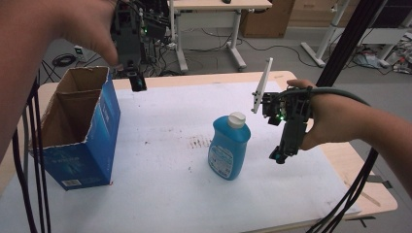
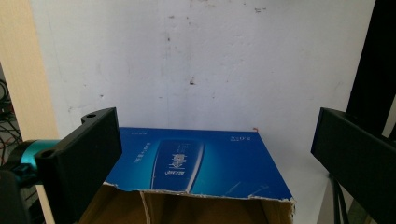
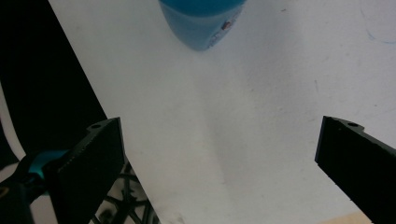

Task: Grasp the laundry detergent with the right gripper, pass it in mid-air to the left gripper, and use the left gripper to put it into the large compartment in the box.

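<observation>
A blue bottle (image 1: 228, 146) with a white cap stands upright near the middle of the white-covered table (image 1: 165, 126); its base (image 3: 203, 21) shows at the top of the right gripper view. My right gripper (image 1: 280, 156) hangs just right of the bottle, pointing down, jaws wide open with nothing between them (image 3: 219, 158). An open blue cardboard box (image 1: 80, 131) stands at the table's left. My left gripper (image 1: 137, 82) hovers above the box's far right corner, open and empty (image 2: 212, 154), looking down on the box's blue side (image 2: 196, 163) and torn rim.
The table's wooden edge (image 1: 362, 191) shows at the right. Black cables (image 1: 347, 194) hang off the right side and others (image 1: 29, 160) along the left. Desks and cables on the floor lie beyond the table's far edge.
</observation>
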Demonstrator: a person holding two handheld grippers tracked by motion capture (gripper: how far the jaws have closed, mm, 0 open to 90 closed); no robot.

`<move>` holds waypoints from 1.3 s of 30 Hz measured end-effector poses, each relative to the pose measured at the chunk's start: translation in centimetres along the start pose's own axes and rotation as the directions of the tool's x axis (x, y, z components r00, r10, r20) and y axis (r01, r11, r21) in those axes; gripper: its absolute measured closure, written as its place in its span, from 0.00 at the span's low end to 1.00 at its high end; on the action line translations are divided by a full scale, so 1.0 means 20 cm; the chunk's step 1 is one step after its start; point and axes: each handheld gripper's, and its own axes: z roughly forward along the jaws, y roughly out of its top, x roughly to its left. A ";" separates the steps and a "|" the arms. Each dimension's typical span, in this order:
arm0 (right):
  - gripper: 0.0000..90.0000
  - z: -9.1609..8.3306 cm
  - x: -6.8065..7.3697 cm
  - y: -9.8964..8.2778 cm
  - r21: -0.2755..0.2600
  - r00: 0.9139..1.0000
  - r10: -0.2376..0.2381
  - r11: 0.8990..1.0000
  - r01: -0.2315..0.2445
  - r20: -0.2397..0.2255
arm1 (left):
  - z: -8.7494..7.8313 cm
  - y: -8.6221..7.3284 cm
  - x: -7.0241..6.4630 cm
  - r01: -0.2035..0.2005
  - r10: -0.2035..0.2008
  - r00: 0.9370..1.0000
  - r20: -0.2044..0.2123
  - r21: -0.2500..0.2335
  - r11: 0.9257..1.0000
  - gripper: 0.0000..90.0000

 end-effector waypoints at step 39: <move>0.01 0.46 0.20 -0.14 -0.564 0.904 0.426 0.738 -0.370 -0.036 | 0.01 -0.02 -0.01 0.002 -0.002 1.000 -0.008 0.003 1.000 0.02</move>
